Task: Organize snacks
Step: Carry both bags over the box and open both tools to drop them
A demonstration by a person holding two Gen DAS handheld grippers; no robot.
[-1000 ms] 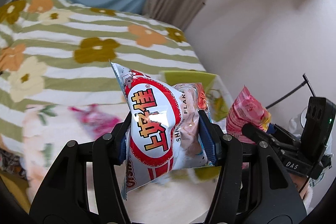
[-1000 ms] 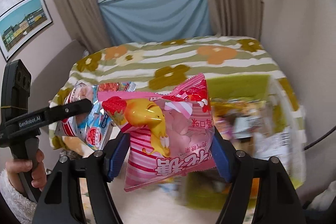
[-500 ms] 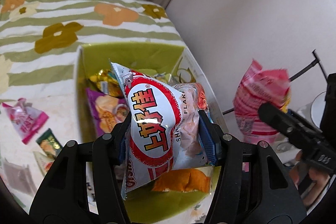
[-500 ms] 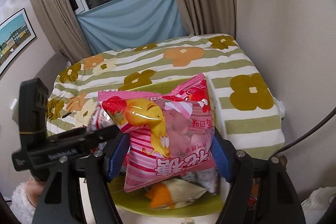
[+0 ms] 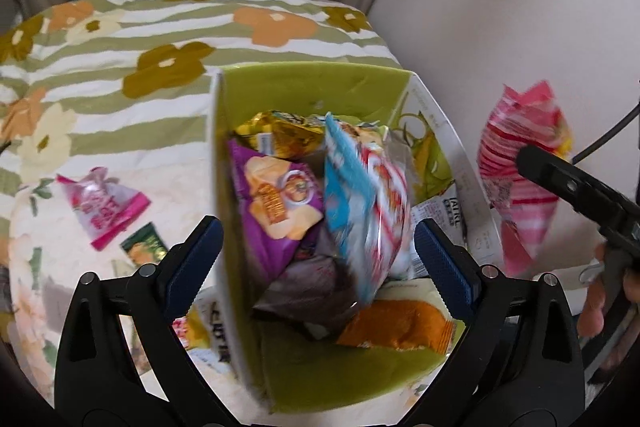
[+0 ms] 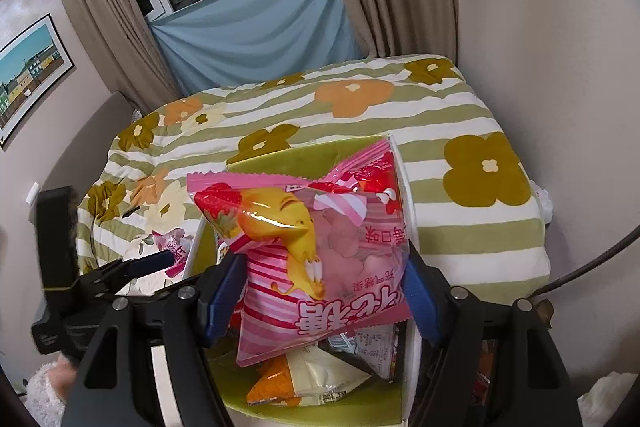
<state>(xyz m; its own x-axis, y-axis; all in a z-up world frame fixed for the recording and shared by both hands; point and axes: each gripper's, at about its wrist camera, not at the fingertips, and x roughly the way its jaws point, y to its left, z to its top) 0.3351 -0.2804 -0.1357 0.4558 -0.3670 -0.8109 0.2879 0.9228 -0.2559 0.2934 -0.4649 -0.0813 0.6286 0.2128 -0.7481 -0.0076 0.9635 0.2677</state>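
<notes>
Currently | green snack box [image 5: 312, 83]: holds shrimp-flake bag [image 5: 366, 203], blurred | left gripper [image 5: 316, 251]: jaws spread, empty, above box | right gripper [image 6: 326, 291]: clamping pink strawberry-candy bag [image 6: 320, 259] above box | handling: light, crinkly, slippery; likely best pinched mid-body.

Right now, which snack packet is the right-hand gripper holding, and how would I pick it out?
Find the green cardboard box on the flower-patterned striped bedspread. Above the box, the right gripper clamps a glossy pink striped candy packet. Only this packet shows a yellow cartoon duck and strawberries.
</notes>
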